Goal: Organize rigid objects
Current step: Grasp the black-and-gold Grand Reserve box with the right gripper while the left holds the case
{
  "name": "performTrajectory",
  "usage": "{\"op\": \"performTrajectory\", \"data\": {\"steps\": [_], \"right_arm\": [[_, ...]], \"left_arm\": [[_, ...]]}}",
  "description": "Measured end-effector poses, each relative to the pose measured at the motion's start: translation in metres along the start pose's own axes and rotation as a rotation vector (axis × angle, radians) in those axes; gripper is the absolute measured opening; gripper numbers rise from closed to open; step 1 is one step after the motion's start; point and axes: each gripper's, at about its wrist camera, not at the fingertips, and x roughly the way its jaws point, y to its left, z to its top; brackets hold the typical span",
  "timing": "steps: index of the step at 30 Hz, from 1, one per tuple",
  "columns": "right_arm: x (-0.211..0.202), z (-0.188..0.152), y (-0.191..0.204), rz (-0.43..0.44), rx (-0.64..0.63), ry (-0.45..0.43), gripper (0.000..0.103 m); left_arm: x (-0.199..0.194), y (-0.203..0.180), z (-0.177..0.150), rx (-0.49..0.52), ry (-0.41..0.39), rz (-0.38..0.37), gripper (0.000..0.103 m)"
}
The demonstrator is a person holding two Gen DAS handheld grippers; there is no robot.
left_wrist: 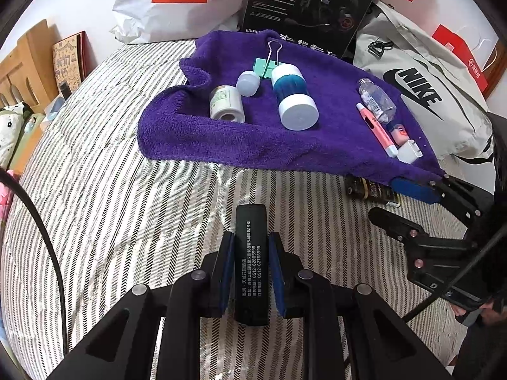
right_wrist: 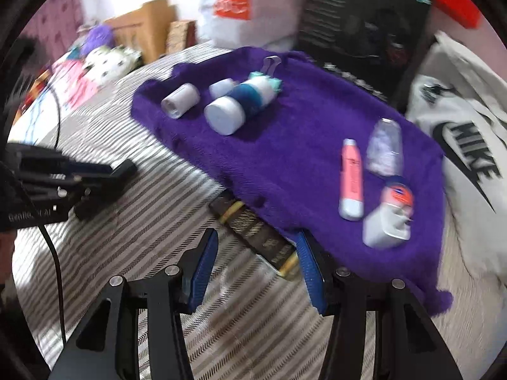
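Observation:
My left gripper (left_wrist: 250,266) is shut on a black box with white print (left_wrist: 249,262), held over the striped bedspread in front of the purple towel (left_wrist: 253,139). On the towel lie a blue-and-white bottle (left_wrist: 293,96), a white jar (left_wrist: 225,104), a small cap (left_wrist: 248,83), a mint binder clip (left_wrist: 267,63), a clear bottle (left_wrist: 377,99), a pink pen (left_wrist: 377,129) and a white plug (left_wrist: 409,151). My right gripper (right_wrist: 256,262) is open around a dark gold-banded tube (right_wrist: 256,228) at the towel's (right_wrist: 285,158) near edge; it also shows in the left wrist view (left_wrist: 408,202).
A Miniso bag (left_wrist: 177,0), a black headset box (left_wrist: 310,6) and a Nike bag (left_wrist: 421,85) stand behind the towel. A wooden rack (left_wrist: 25,60) and soft items sit at the left. A black cable (left_wrist: 41,231) crosses the bedspread.

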Motion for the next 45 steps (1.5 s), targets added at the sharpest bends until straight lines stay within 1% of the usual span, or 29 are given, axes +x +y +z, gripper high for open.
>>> {"op": "performTrajectory", "data": {"steps": [1,2,3,4,5,6,7,9,10,12,15,18,19,21,22,26,31,33,35,38,39,41,42,43,45], "right_arm": [[0.001,0.000,0.002,-0.012,-0.014,0.002,0.047],[0.000,-0.001,0.006,-0.025,-0.042,0.001,0.040],[-0.002,-0.002,0.009,-0.027,-0.063,0.011,0.037],[-0.004,-0.003,0.011,-0.016,-0.069,0.024,0.031],[-0.006,-0.005,0.013,0.010,-0.066,0.040,0.021],[-0.007,-0.006,0.016,0.064,-0.057,0.070,0.018],[-0.008,-0.008,0.019,0.096,-0.057,0.082,0.017],[-0.009,-0.011,0.029,0.119,-0.092,0.075,0.017],[-0.008,-0.012,0.034,0.101,-0.123,0.075,0.017],[-0.010,-0.011,0.035,0.036,-0.150,0.076,0.017],[-0.013,-0.008,0.027,0.011,-0.142,0.062,0.019],[-0.010,-0.004,0.021,-0.047,-0.162,0.074,0.028],[-0.009,-0.003,0.020,-0.059,-0.171,0.074,0.035],[-0.011,-0.003,0.019,-0.088,-0.189,0.062,0.041],[-0.011,-0.003,0.018,-0.092,-0.199,0.058,0.046],[-0.004,0.000,0.015,-0.098,-0.218,0.066,0.047],[0.001,0.002,0.002,-0.008,-0.159,0.062,0.048],[0.000,0.001,0.000,0.009,-0.153,0.056,0.048],[0.001,0.001,-0.001,0.033,-0.134,0.087,0.048],[-0.002,0.002,-0.004,0.082,-0.097,0.102,0.047],[-0.004,0.002,-0.003,0.104,-0.089,0.104,0.046],[-0.006,0.004,0.000,0.171,-0.078,0.112,0.036],[-0.006,0.005,0.002,0.192,-0.080,0.113,0.035],[-0.006,0.006,0.004,0.196,-0.083,0.113,0.035],[-0.002,0.009,0.009,0.164,-0.097,0.113,0.035]], "left_arm": [[0.000,0.001,0.000,-0.003,0.000,-0.003,0.021],[0.000,0.001,0.000,-0.004,0.001,-0.006,0.021],[0.000,0.001,0.000,-0.005,0.000,-0.008,0.021],[0.000,0.002,0.000,-0.006,0.000,-0.010,0.021],[-0.001,0.002,0.000,-0.006,0.000,-0.012,0.021],[-0.001,0.002,0.000,-0.006,0.000,-0.014,0.021],[-0.001,0.003,0.000,-0.007,0.000,-0.016,0.021],[-0.002,0.004,0.000,-0.009,0.002,-0.019,0.021],[-0.003,0.005,0.000,-0.008,0.004,-0.019,0.021],[-0.003,0.007,0.000,-0.013,0.003,-0.019,0.021],[-0.003,0.007,0.000,-0.017,0.004,-0.021,0.021],[-0.003,0.006,0.000,-0.012,0.005,-0.020,0.021],[-0.002,0.006,0.000,-0.011,0.006,-0.020,0.021],[-0.002,0.007,0.001,-0.011,0.007,-0.022,0.021],[-0.002,0.006,0.001,-0.011,0.007,-0.022,0.021],[-0.002,0.006,0.001,-0.013,0.007,-0.023,0.021],[-0.002,0.007,0.001,-0.013,0.009,-0.024,0.021],[-0.002,0.006,0.001,-0.010,0.009,-0.023,0.021],[-0.003,0.006,0.001,-0.014,0.008,-0.026,0.021],[-0.003,0.007,0.001,-0.014,0.008,-0.029,0.021],[-0.003,0.007,0.001,-0.013,0.008,-0.030,0.021],[-0.003,0.007,0.001,-0.012,0.008,-0.032,0.021],[-0.003,0.007,0.001,-0.012,0.008,-0.033,0.021],[-0.003,0.007,0.001,-0.012,0.008,-0.032,0.021],[-0.003,0.007,0.001,-0.009,0.010,-0.033,0.021]]}}
